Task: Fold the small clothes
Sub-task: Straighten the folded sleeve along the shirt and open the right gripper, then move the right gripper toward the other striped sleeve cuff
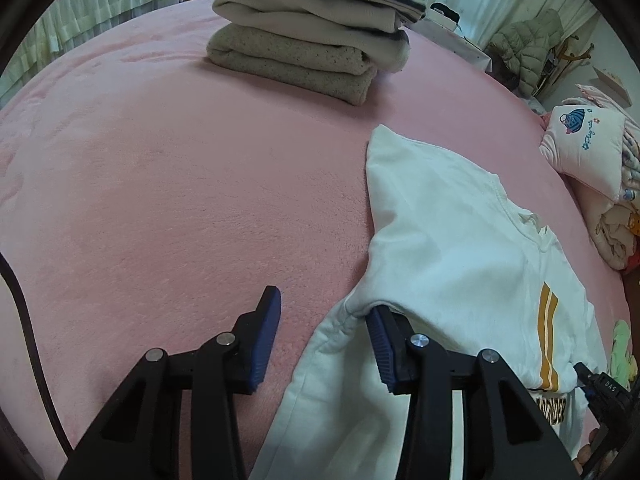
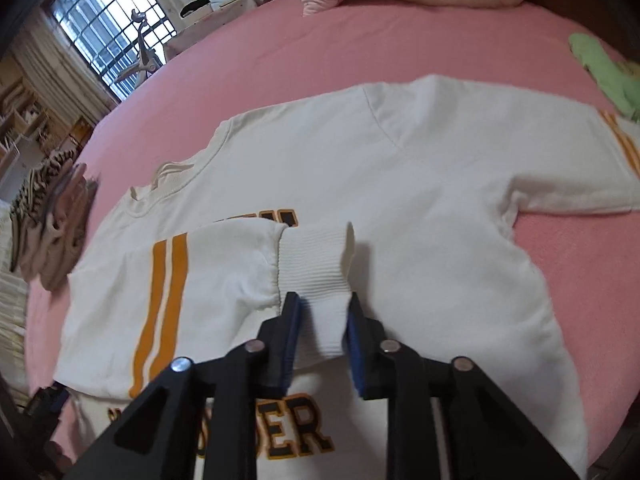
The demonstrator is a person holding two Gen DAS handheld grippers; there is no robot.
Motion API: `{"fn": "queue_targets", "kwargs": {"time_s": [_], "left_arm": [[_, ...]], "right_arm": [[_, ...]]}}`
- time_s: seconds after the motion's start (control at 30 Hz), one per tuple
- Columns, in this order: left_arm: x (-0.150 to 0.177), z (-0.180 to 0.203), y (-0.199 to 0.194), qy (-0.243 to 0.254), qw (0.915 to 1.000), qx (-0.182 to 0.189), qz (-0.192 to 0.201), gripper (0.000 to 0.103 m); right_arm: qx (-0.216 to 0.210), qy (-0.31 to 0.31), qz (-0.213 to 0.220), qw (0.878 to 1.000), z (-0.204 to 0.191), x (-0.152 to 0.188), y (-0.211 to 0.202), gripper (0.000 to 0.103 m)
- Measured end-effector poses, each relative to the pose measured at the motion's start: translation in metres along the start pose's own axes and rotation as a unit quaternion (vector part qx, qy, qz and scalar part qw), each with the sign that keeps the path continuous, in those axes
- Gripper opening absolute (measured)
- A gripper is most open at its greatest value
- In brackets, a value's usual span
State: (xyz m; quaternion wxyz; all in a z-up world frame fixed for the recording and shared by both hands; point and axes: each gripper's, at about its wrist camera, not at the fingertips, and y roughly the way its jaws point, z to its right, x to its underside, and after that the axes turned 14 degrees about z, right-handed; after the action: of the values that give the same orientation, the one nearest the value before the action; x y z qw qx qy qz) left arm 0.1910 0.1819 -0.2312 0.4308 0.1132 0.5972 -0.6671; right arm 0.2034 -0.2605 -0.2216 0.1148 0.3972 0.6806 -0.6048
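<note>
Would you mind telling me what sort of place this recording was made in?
Most likely a home bedroom: the work surface looks like a bed under a pink fleece cover, with a pillow and bundled quilt at its edge, a stack of folded clothes, and a barred window behind.

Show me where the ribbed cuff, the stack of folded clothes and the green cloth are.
ribbed cuff (image 2: 316, 264): right wrist view, on the ribbed band just ahead of the jaws.
stack of folded clothes (image 1: 312, 36): left wrist view, on the cream middle layer.
green cloth (image 2: 604, 68): right wrist view, on its middle.
</note>
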Motion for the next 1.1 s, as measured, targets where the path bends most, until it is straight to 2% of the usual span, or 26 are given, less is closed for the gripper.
{"fn": "queue_targets", "kwargs": {"time_s": [0.23, 0.3, 0.47, 0.7, 0.93, 1.1], "left_arm": [[0.013, -0.006, 0.000, 0.012, 0.9997, -0.018, -0.014, 0.047], [0.013, -0.009, -0.002, 0.008, 0.9996, -0.021, -0.017, 0.048], [0.009, -0.024, -0.009, -0.005, 0.9982, -0.057, -0.017, 0.048], [0.003, -0.046, -0.022, -0.030, 0.9964, -0.076, -0.024, 0.048], [0.010, -0.030, -0.047, 0.005, 0.9973, -0.068, -0.027, 0.048], [0.011, -0.007, -0.073, 0.048, 0.9979, -0.042, -0.013, 0.048]], "right_arm": [[0.014, -0.009, 0.010, 1.000, 0.005, 0.003, -0.002, 0.013], [0.023, -0.023, 0.011, 0.999, 0.000, 0.004, -0.002, 0.013], [0.051, -0.048, 0.023, 0.997, -0.005, 0.003, -0.012, 0.019], [0.049, -0.058, 0.036, 0.996, 0.000, 0.003, -0.038, 0.019], [0.025, -0.071, 0.040, 0.996, -0.010, 0.012, -0.065, 0.019], [0.008, -0.080, 0.045, 0.996, -0.016, 0.017, -0.088, 0.019]]}}
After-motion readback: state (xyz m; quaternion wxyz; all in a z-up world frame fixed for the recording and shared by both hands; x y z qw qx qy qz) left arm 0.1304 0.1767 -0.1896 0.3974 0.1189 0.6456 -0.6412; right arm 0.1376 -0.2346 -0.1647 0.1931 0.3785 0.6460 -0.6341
